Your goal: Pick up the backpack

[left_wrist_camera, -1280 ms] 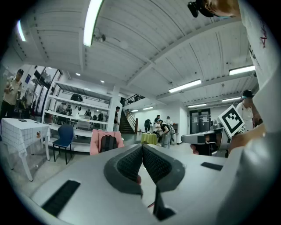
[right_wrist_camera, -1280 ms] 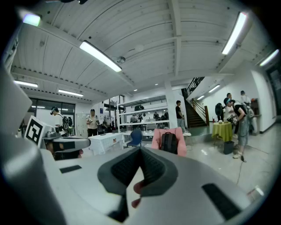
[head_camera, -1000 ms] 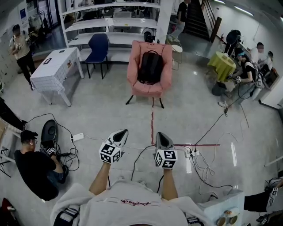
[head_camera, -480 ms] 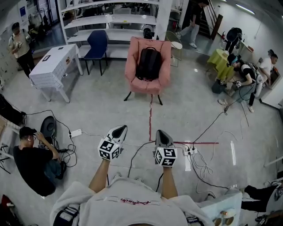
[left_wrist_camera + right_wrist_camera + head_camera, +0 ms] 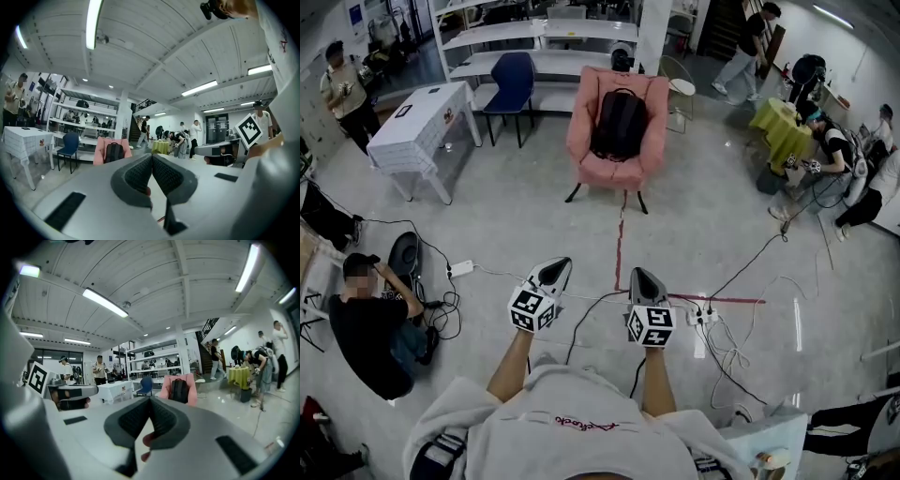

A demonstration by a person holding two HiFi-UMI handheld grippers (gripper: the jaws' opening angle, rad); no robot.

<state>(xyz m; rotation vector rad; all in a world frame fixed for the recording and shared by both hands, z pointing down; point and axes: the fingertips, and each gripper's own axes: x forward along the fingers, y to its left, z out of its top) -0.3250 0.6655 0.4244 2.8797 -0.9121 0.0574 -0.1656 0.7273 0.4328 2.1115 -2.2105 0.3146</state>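
Note:
A black backpack (image 5: 618, 125) stands upright on the seat of a pink armchair (image 5: 615, 172) across the room, straight ahead in the head view. It also shows small and far off as the backpack (image 5: 113, 152) in the left gripper view and the backpack (image 5: 179, 391) in the right gripper view. My left gripper (image 5: 558, 267) and right gripper (image 5: 640, 275) are held side by side in front of me, both pointing toward the chair. Both are shut with nothing between the jaws. A wide stretch of floor lies between them and the chair.
A red tape line (image 5: 619, 248) runs along the floor to the chair. Cables and a power strip (image 5: 703, 319) lie on the floor at right. A person (image 5: 370, 328) crouches at left. A white table (image 5: 417, 127), a blue chair (image 5: 511, 84) and shelves stand behind.
The view has drifted toward the armchair, and both grippers have advanced with it, still shut. People in the background at right have shifted places.

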